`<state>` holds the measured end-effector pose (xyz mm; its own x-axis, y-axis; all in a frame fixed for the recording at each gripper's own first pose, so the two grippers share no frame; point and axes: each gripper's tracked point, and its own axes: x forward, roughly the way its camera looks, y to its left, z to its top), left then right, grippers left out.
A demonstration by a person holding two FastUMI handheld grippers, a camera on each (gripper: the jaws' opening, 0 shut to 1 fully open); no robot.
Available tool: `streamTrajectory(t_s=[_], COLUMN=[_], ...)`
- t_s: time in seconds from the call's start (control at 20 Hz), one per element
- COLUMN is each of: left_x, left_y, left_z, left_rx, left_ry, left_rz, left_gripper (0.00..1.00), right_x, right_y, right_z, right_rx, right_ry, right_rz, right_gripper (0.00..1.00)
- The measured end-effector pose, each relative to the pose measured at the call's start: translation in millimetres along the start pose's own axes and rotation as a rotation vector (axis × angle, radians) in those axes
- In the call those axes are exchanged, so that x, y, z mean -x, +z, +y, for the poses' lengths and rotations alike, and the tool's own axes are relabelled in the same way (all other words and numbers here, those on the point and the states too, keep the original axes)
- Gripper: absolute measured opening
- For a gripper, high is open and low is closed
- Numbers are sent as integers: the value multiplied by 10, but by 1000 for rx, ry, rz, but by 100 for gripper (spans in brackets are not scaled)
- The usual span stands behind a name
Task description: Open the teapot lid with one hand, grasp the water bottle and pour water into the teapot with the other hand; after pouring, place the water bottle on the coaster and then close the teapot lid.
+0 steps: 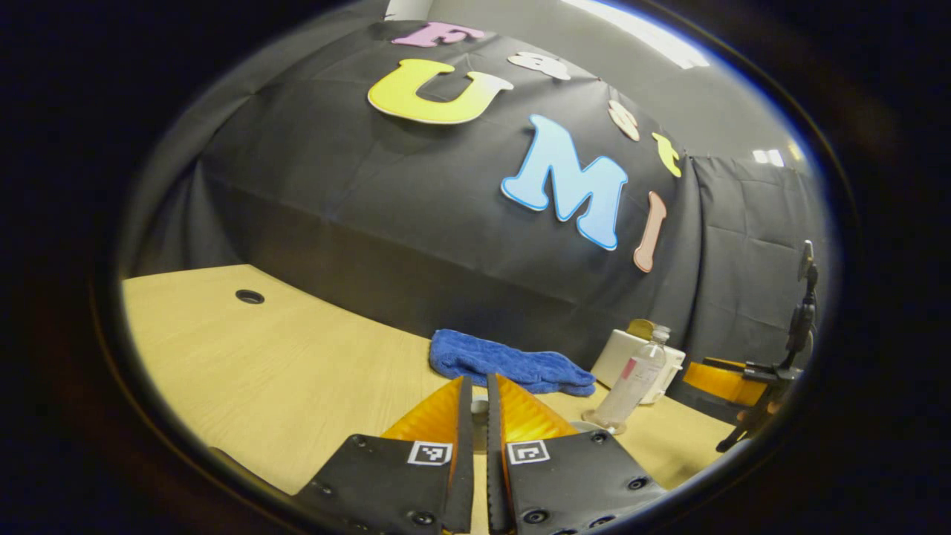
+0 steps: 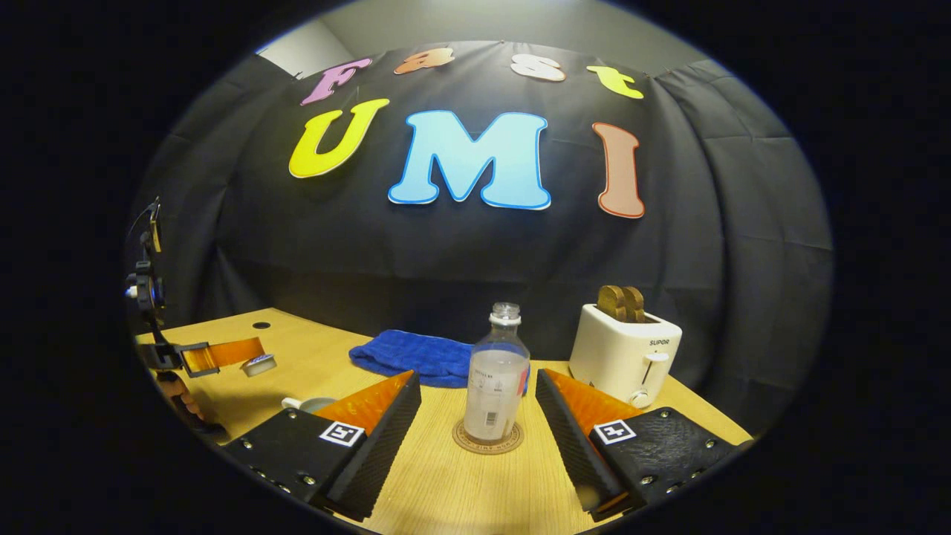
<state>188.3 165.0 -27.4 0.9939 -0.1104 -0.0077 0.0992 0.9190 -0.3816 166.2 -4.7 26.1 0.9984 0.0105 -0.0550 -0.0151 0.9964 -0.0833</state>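
On round cork coaster [image 2: 488, 438], clear plastic water bottle [image 2: 496, 386] stood upright, cap off, betw. spread fingers of right gripper [image 2: 478, 405], untouched. Left gripper [image 1: 479, 405] clamped on small white teapot lid [image 1: 480, 407]; white teapot [image 2: 308, 403] at near left.

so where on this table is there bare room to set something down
Bare wood: the table's left stretch, between its round hole and the blue towel. Crowded: around the bottle on its coaster, beside the toaster.
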Motion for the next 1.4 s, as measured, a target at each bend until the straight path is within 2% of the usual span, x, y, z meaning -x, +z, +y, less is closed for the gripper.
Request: streamTrajectory(t_s=[0.2, 0.25, 0.5, 0.65, 0.7, 0.75, 0.8, 0.9, 1.2, 1.25, 1.3, 1.4], left_x=[-2, 2, 19, 55, 45, 27, 6, -59, -227, -249, -273, -306], left_y=[-5, -8, -22, 20, -16, -39, -79, -200, -369, -376, -415, -490], left_z=[-14, -33, -301, -605, -717, -814, -878, -1032, -1187, -1216, -1245, -1241], left_rx=[-22, -39, -113, -120, -136, -168, -198, -234, -339, -352, -363, -385], left_ry=[-2, -2, -16, -29, -34, -37, -30, -35, -5, -7, -11, -5], left_rz=[1, 3, 14, -7, -6, -4, -2, 17, 31, 28, 33, 50], left_gripper=[17, 13, 17, 17, 13, 16, 13, 16, 17, 13, 17, 17], right_x=[190, 219, 325, 352, 353, 351, 353, 358, 376, 377, 373, 368], right_y=[-197, -254, -416, -353, -355, -353, -347, -348, -319, -326, -330, -345], right_z=[39, 35, 3, -61, -65, -82, -86, -110, -96, -95, -100, -100], right_rx=[-9, -11, -58, -90, -101, -110, -120, -130, -197, -203, -207, -210], right_ry=[28, 33, 49, 41, 40, 38, 39, 41, 69, 72, 71, 69], right_rz=[14, 23, 31, 9, 8, 9, 6, 6, 5, 10, 13, 20], right_gripper=[96, 96, 96, 96, 97, 96, 96, 96, 97, 97, 97, 97])
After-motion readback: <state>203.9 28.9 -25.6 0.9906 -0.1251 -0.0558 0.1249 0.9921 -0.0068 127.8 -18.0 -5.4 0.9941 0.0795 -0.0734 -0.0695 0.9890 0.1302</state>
